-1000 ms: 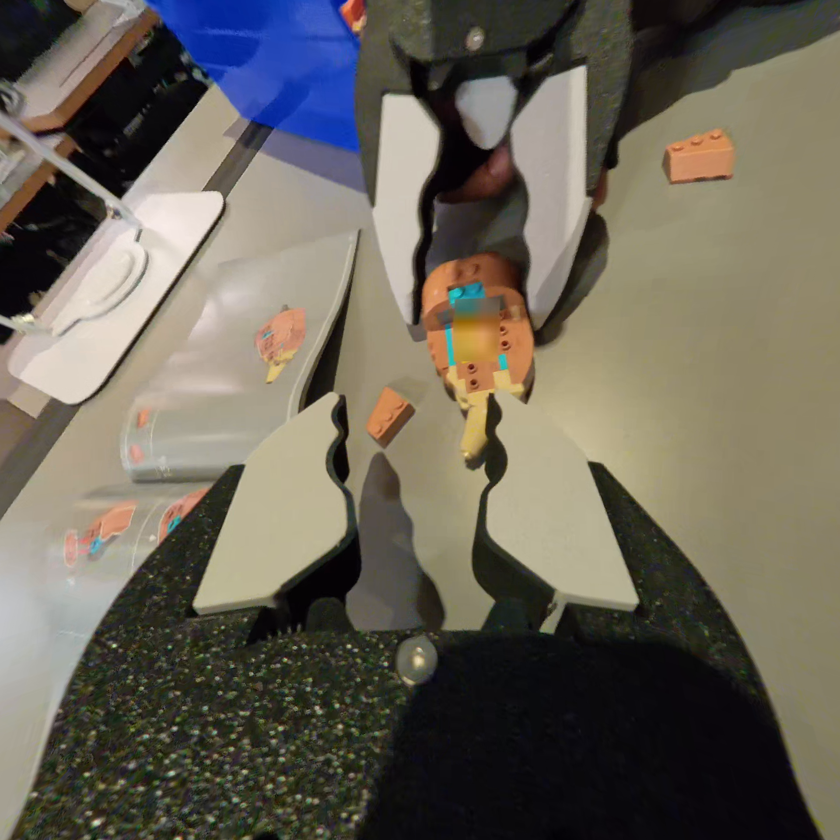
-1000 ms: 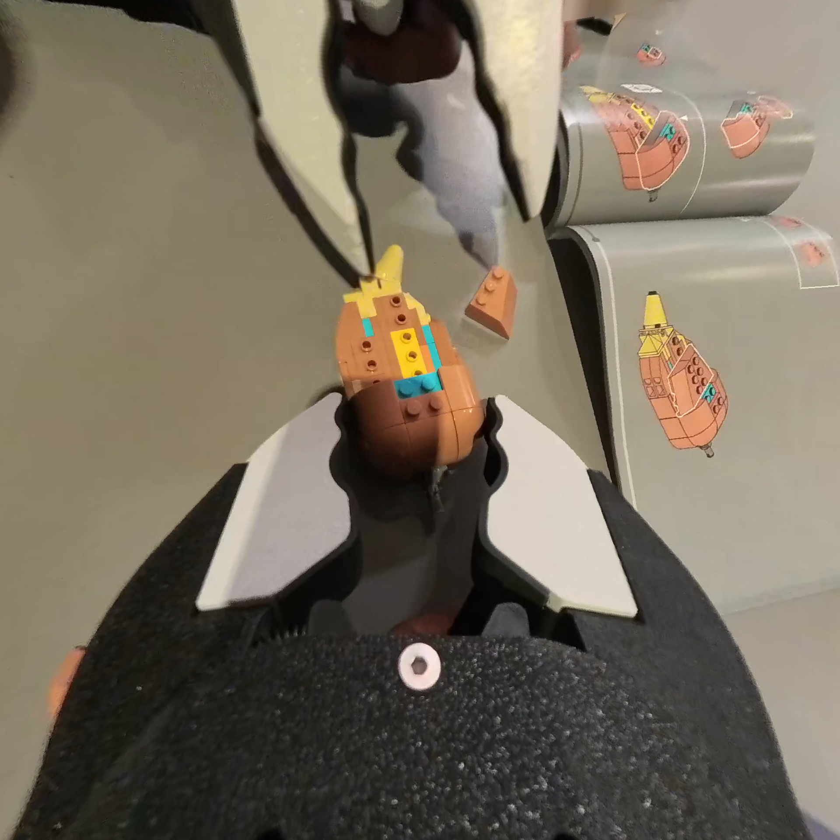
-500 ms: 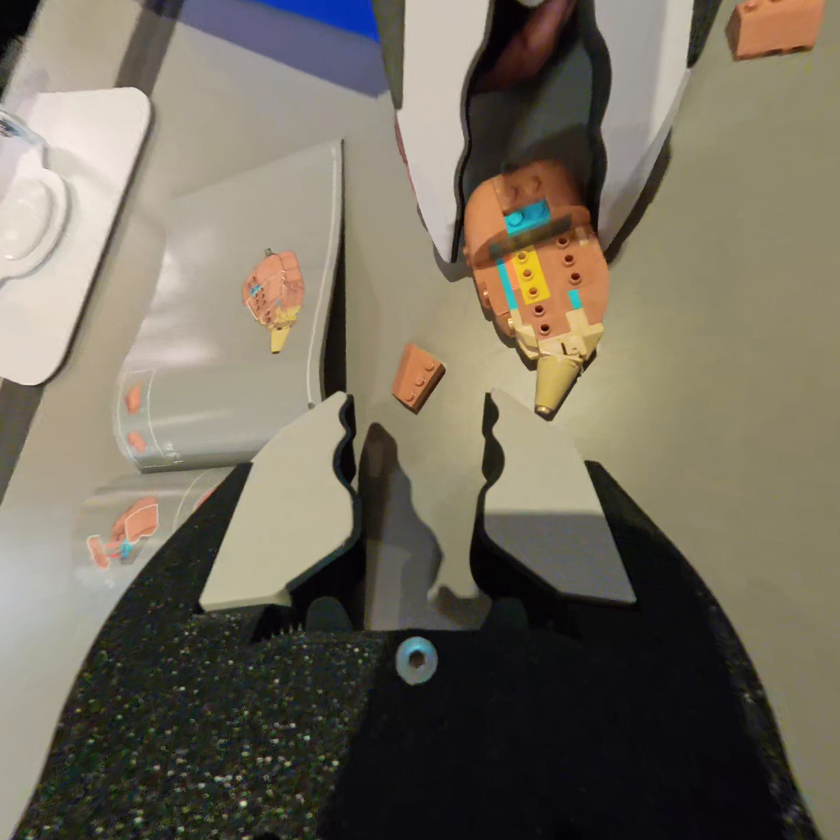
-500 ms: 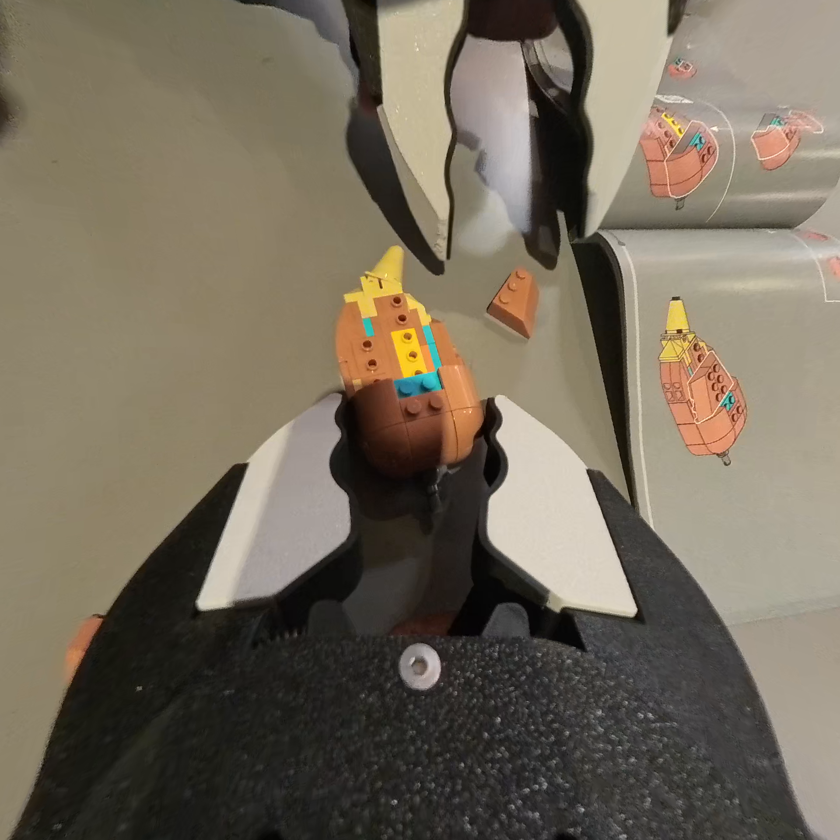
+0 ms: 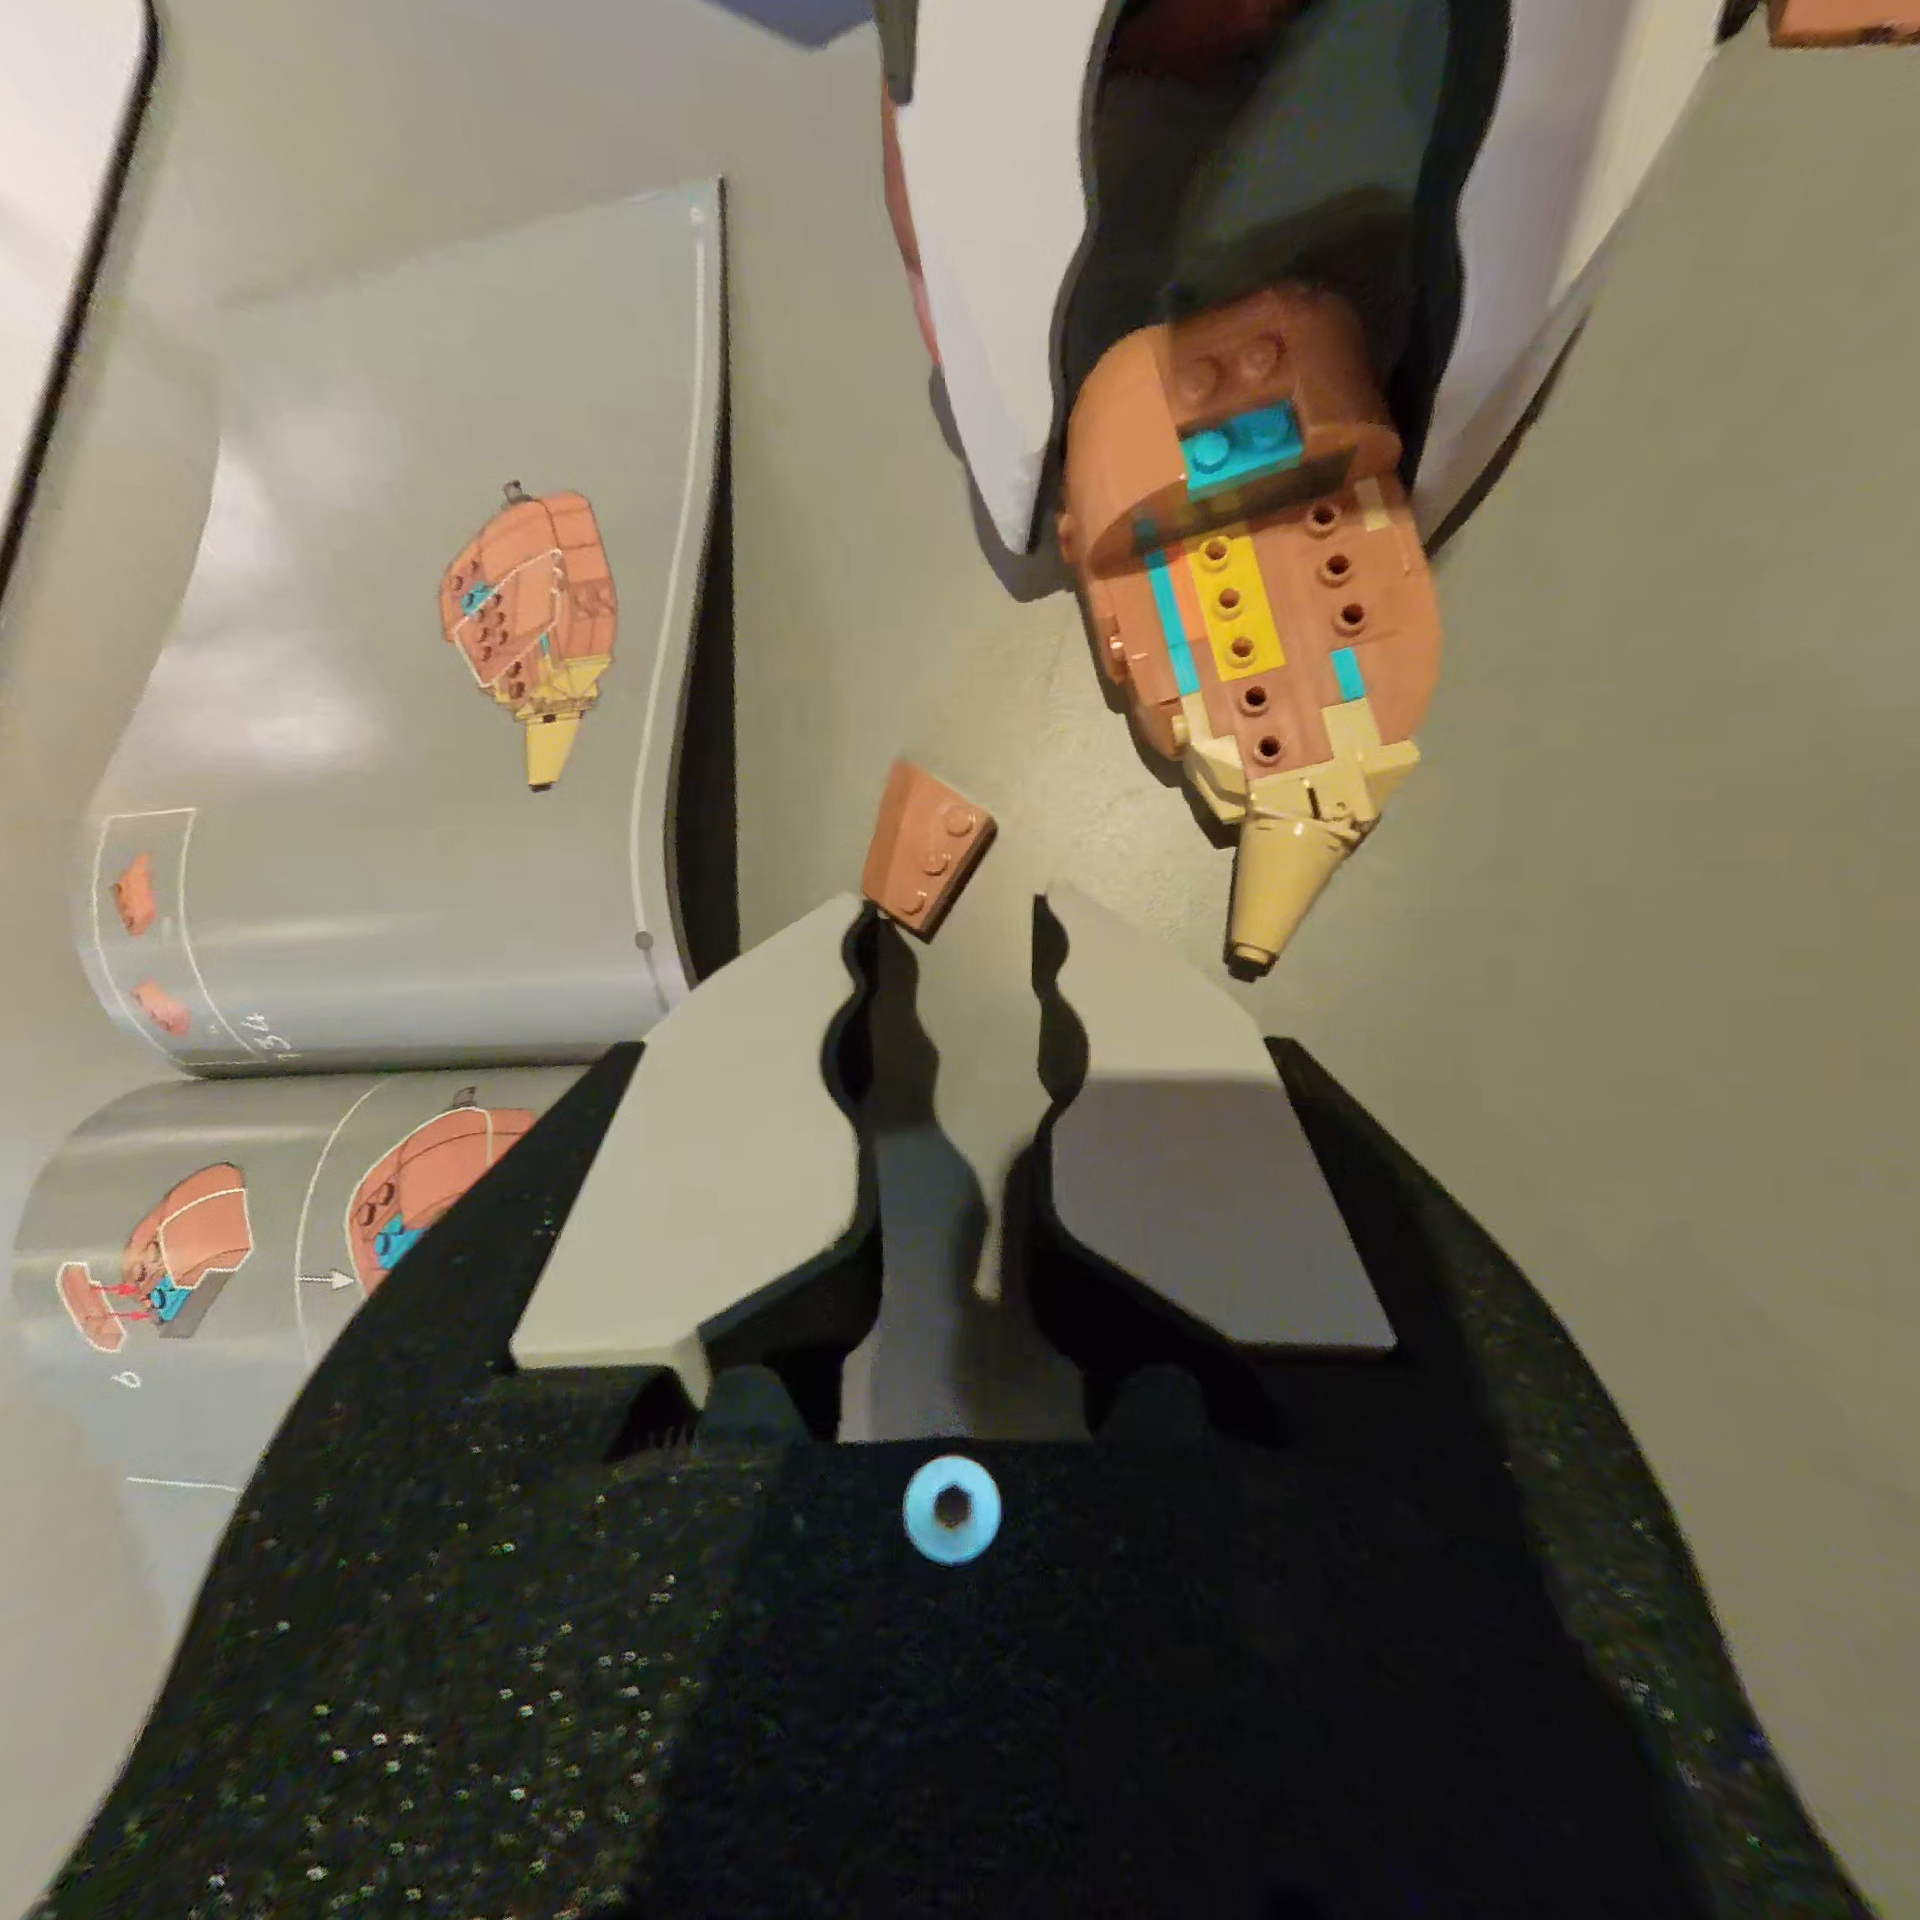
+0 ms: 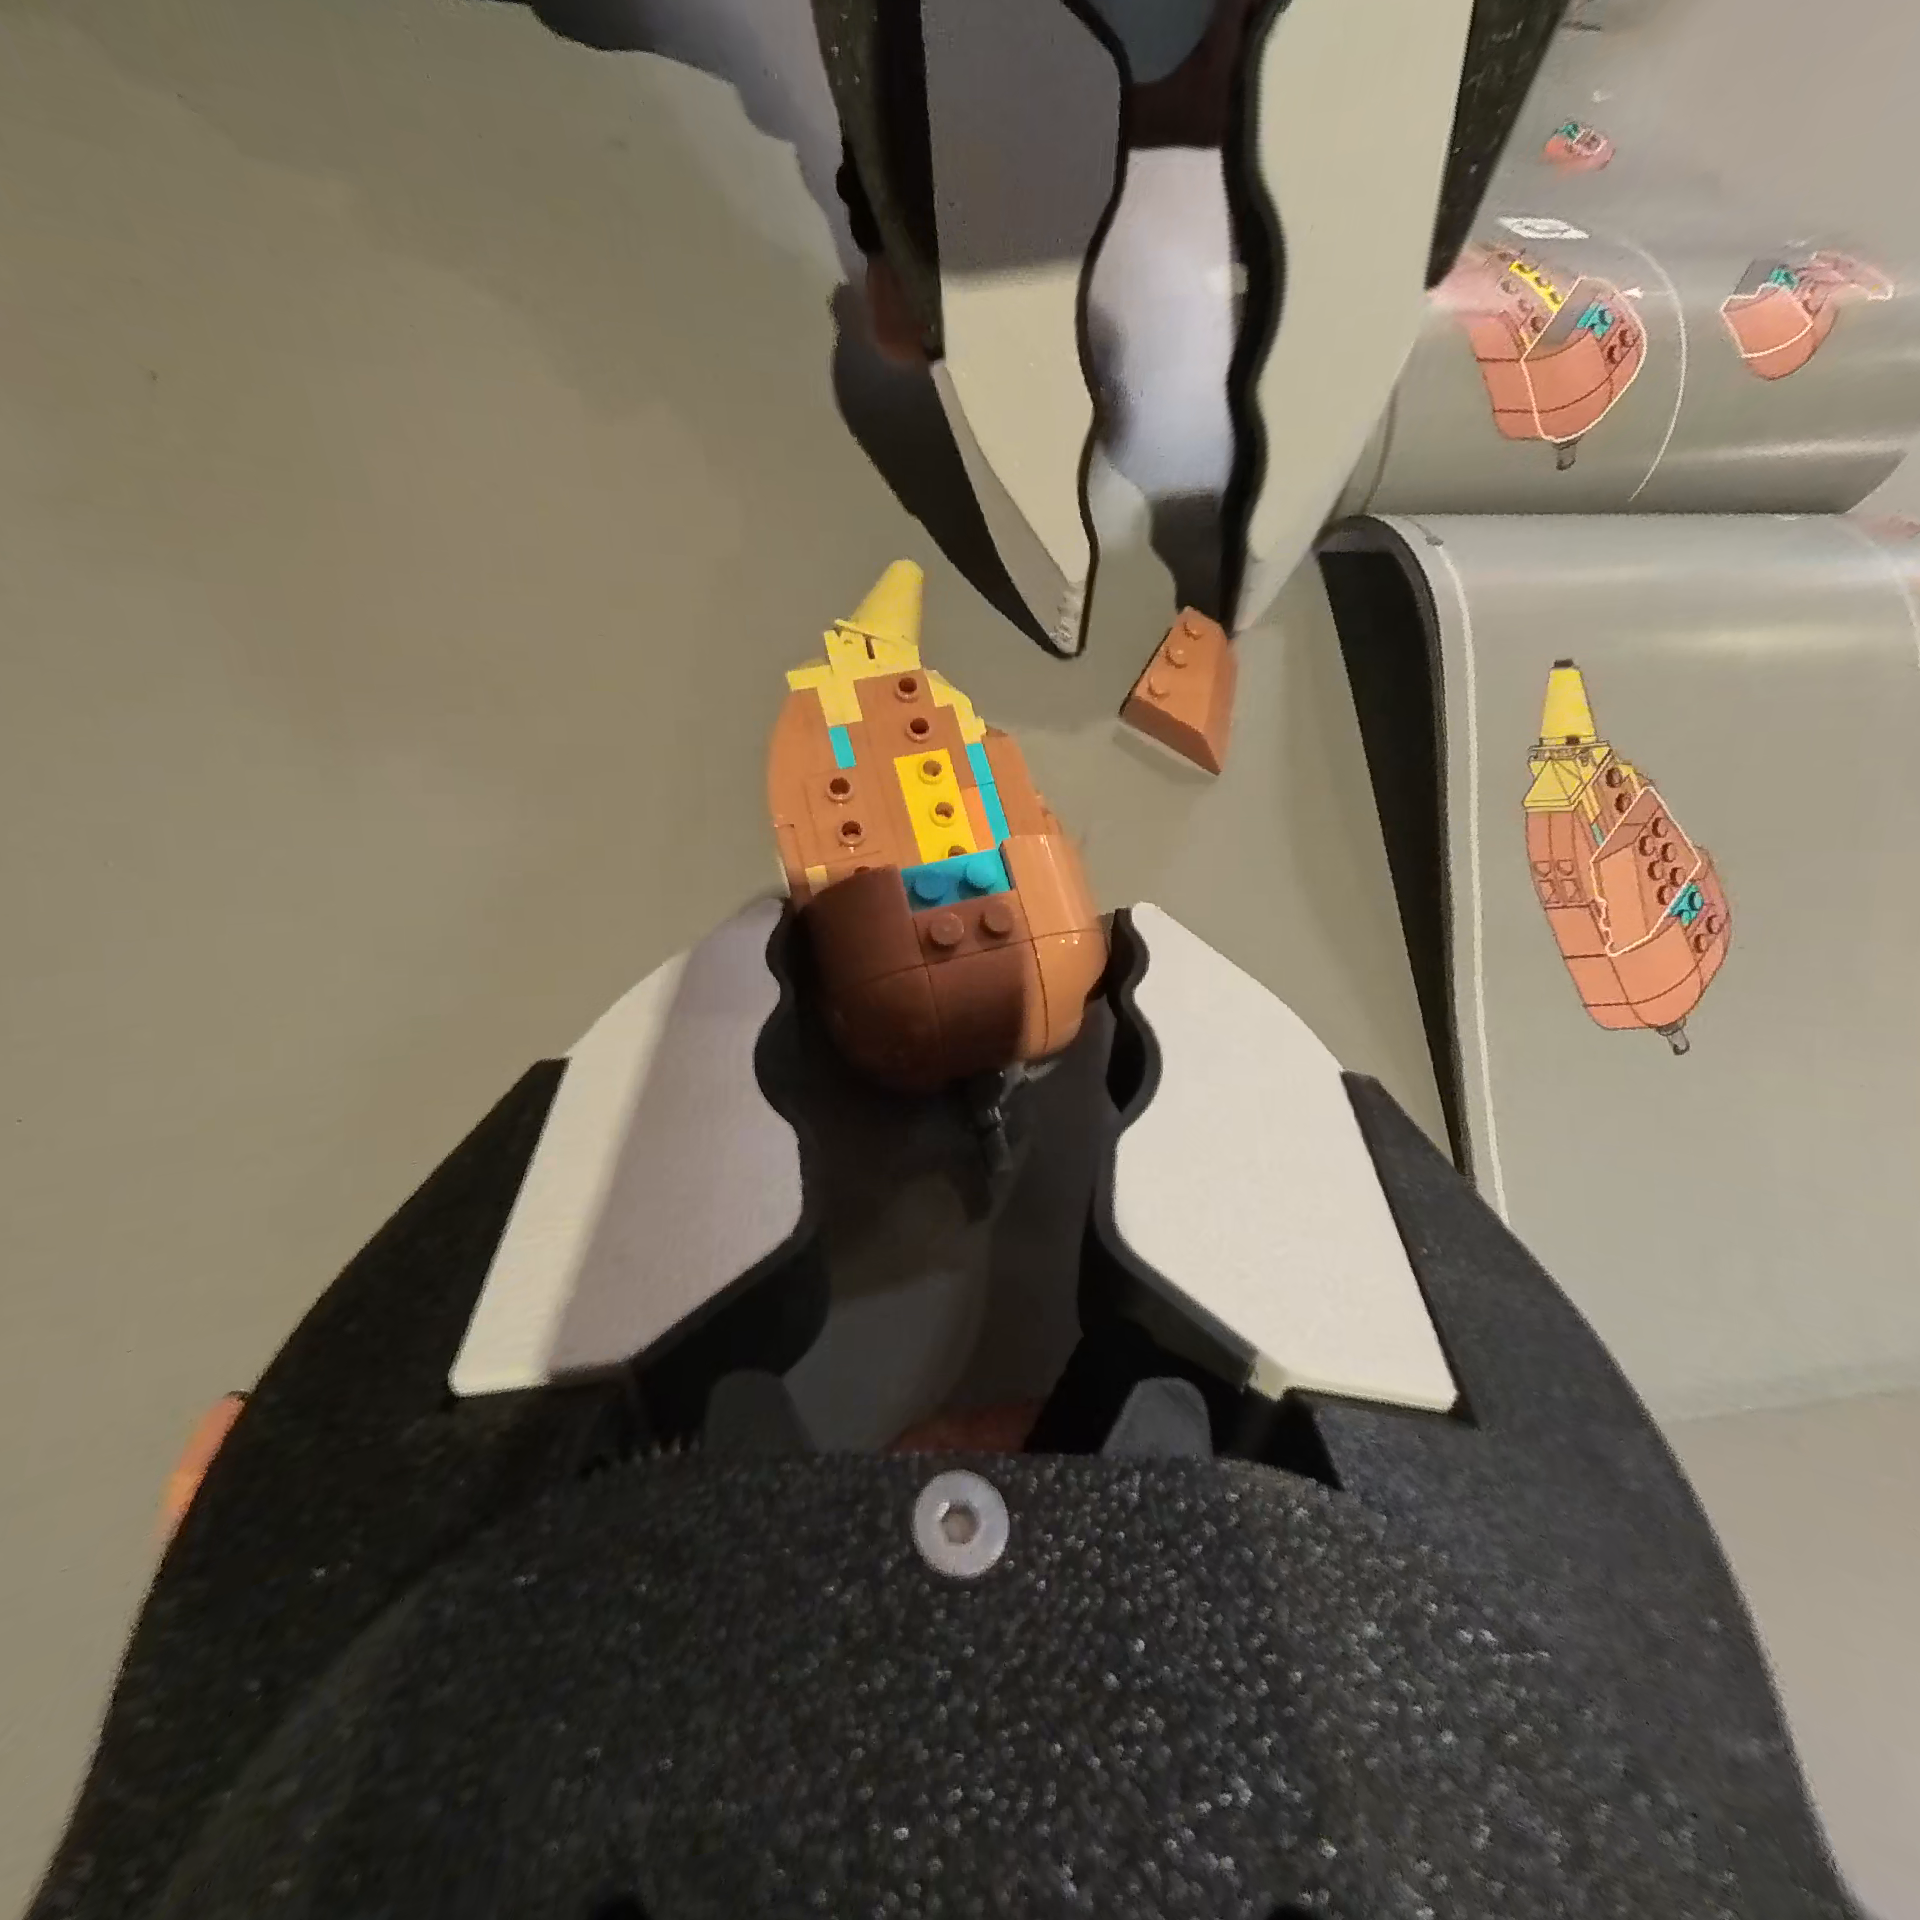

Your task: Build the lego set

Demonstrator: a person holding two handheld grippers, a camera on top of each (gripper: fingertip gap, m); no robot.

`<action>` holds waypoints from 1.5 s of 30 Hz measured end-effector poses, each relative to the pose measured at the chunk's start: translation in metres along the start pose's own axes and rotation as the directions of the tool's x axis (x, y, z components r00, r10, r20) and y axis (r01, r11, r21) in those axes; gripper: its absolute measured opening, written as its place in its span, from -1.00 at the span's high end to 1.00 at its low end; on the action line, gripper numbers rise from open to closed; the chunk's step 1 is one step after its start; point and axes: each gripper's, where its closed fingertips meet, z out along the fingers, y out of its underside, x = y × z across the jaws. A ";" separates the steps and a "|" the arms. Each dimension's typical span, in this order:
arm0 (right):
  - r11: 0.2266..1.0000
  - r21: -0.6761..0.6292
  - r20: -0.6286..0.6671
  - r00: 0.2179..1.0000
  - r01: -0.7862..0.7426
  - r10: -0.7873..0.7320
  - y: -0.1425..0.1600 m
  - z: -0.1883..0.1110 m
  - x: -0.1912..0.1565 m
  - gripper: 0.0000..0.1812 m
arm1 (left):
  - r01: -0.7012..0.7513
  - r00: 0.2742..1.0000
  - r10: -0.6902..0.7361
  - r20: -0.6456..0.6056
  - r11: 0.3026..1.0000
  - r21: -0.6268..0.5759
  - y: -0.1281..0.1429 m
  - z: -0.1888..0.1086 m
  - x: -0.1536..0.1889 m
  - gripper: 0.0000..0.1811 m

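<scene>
The lego model [image 6: 914, 831], a brown hull with yellow and teal bricks and a tan cone nose, rests on the grey table. My right gripper [image 6: 951, 925] is shut on its rounded rear end. In the left wrist view the model [image 5: 1257, 623] points toward me, with the right gripper [image 5: 1236, 499] behind it. A small brown wedge brick [image 5: 928, 847] lies loose on the table, just at the tip of my left gripper [image 5: 951, 914], which is open with a narrow gap and holds nothing. In the right wrist view the left gripper [image 6: 1153, 623] hangs over the wedge brick [image 6: 1184, 696].
An open instruction booklet [image 5: 416, 623] lies left of the wedge brick; it also shows in the right wrist view [image 6: 1662, 831]. Another brown brick [image 5: 1849, 21] lies at the far right. A white flat stand [image 5: 52, 208] sits at the far left. The grippers' ends are close to 7 cm from one another.
My left gripper has moved in toward the wedge brick and its jaws have narrowed. The right gripper has kept its hold on the model.
</scene>
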 end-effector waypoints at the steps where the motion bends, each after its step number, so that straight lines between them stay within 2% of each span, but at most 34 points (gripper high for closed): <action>1: 1.000 0.000 0.001 1.000 -0.001 0.001 0.000 0.000 0.000 0.37 | 0.004 1.000 -0.004 -0.015 1.000 -0.011 0.001 0.000 0.003 0.73; 5: 1.000 0.001 0.005 1.000 -0.001 0.001 0.000 0.000 0.000 0.37 | 0.043 0.996 -0.047 -0.073 0.998 -0.055 0.002 -0.003 0.013 0.75; 7: 1.000 0.002 0.008 1.000 -0.001 0.001 0.000 0.000 -0.001 0.37 | 0.071 0.996 -0.073 -0.051 0.997 -0.043 -0.002 -0.005 0.009 0.66; 10: 1.000 0.003 0.016 1.000 0.001 -0.001 0.000 0.000 -0.001 0.37 | 0.097 0.995 -0.098 -0.027 0.995 -0.015 -0.009 -0.006 -0.001 0.65; 15: 1.000 0.003 0.015 1.000 -0.002 0.002 0.001 0.000 -0.001 0.37 | 0.056 0.996 -0.061 -0.072 0.995 -0.078 -0.004 0.004 -0.002 0.67; 22: 1.000 -0.008 0.006 1.000 -0.030 0.030 0.002 0.001 0.001 0.36 | 0.083 0.993 -0.088 -0.079 0.994 -0.066 -0.008 0.010 -0.001 0.80; 29: 0.998 -0.024 -0.034 0.998 -0.051 0.050 0.003 0.002 0.004 0.36 | 0.195 0.980 -0.193 -0.038 0.980 0.030 -0.014 0.007 -0.004 0.82; 34: 0.995 -0.029 -0.096 0.991 -0.099 0.096 0.002 0.003 0.008 0.36 | 0.253 0.966 -0.245 -0.077 0.960 0.123 -0.034 -0.013 0.003 0.82; 39: 0.991 -0.028 -0.149 0.981 -0.130 0.124 0.001 0.004 0.014 0.37 | 0.195 0.979 -0.189 -0.072 0.978 0.080 -0.048 -0.018 0.017 0.82; 45: 0.992 -0.020 -0.176 0.977 -0.128 0.123 -0.001 0.005 0.017 0.37 | 0.159 0.987 -0.159 -0.038 0.987 -0.004 -0.043 -0.008 0.021 0.82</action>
